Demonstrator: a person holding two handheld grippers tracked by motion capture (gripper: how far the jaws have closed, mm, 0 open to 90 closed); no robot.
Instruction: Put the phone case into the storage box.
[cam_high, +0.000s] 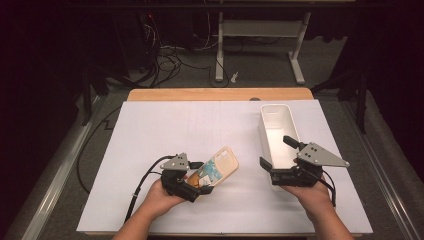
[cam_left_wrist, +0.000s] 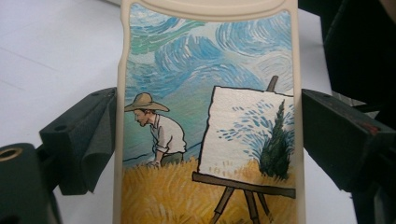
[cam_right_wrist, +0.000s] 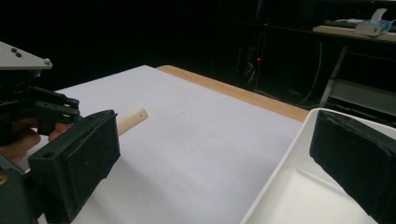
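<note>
Cream-coloured and painted with a straw-hatted figure at an easel, the phone case (cam_left_wrist: 210, 121) sat clamped by its long edges in the left tool (cam_high: 202, 184), lifted and tilted above the white worktop (cam_high: 165, 130). The right tool (cam_high: 280, 165) stood wide open with nothing gripped, its jaws straddling the near end wall of the white tray (cam_high: 276, 112), well apart from the case.

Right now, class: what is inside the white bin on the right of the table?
The white bin looks empty: its pale floor and walls show bare. The right gripper straddles its near wall, one jaw inside, so the near end of the floor is covered and cannot be checked.
</note>
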